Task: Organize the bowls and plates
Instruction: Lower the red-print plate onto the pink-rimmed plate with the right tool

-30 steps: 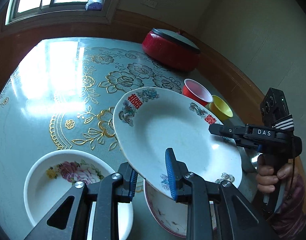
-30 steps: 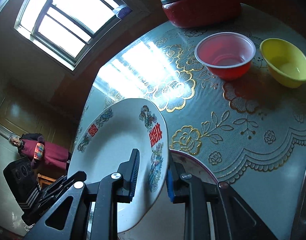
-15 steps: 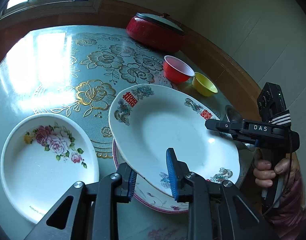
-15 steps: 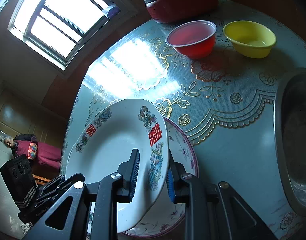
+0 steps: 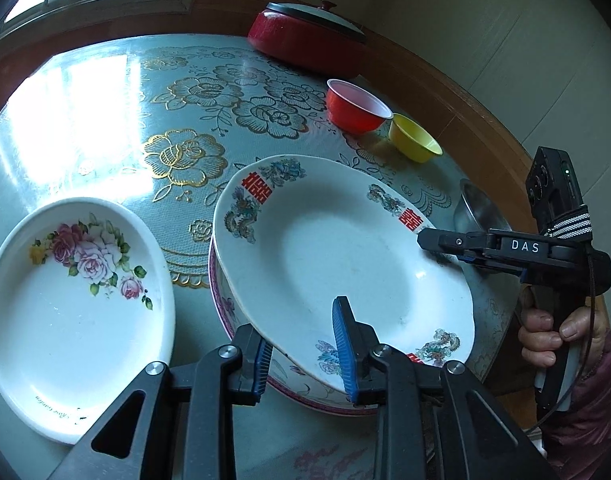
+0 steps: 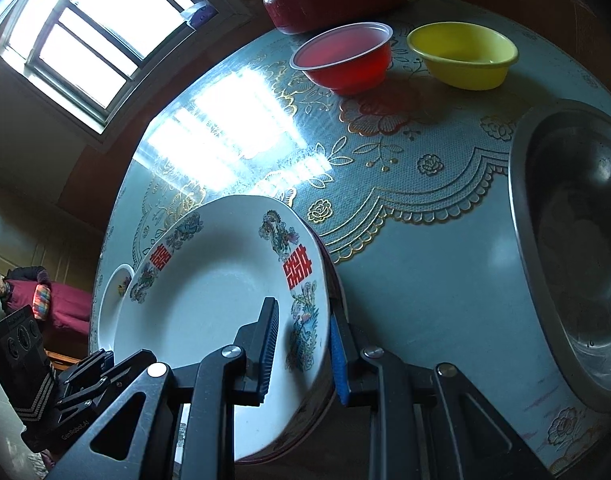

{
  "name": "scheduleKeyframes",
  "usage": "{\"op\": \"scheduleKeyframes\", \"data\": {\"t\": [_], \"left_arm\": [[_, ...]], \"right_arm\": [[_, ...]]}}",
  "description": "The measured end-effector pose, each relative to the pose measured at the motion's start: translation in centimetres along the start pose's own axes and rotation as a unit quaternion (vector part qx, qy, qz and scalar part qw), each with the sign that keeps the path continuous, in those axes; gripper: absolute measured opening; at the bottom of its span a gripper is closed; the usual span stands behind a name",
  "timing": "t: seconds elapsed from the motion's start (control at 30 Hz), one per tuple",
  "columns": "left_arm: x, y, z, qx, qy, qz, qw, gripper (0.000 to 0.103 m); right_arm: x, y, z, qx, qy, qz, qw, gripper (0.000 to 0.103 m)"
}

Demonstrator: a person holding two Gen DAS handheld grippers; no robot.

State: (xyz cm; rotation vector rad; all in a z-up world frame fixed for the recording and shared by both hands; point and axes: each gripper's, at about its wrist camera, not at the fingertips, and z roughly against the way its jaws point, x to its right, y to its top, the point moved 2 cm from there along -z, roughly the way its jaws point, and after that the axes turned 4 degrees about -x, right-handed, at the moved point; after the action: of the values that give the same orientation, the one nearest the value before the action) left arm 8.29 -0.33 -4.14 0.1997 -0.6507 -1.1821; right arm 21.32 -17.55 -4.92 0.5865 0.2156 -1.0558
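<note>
Resting tilted on a pink-rimmed plate [image 5: 241,322], the white dragon plate [image 5: 337,256] is gripped at its near rim by the left tongs [image 5: 305,344] and at its right rim by the right tongs [image 6: 301,350]. Both sets of pads are closed onto the rim, one above, one below. A rose plate [image 5: 65,312] lies just left. A red bowl [image 5: 357,106] and yellow bowl [image 5: 414,143] sit side by side far right, a red pot [image 5: 305,46] beyond them. A steel basin [image 6: 573,248] is seen at the right table [image 5: 105,120] edge.
</note>
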Motion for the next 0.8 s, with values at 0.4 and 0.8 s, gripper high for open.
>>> {"op": "scheduleKeyframes", "data": {"t": [0.4,0.8], "left_arm": [[0.7,-0.8,0.6,-0.002,-0.008,0.000,1.0000,0.030],[1.0,-1.7,0.6,-0.018,0.011,-0.013,0.9997,0.035]], "right_arm": [[0.1,0.0,0.3,-0.004,0.008,0.003,1.000,0.024],[-0.2,0.3,0.8,0.004,-0.010,0.019,1.000,0.024]]}}
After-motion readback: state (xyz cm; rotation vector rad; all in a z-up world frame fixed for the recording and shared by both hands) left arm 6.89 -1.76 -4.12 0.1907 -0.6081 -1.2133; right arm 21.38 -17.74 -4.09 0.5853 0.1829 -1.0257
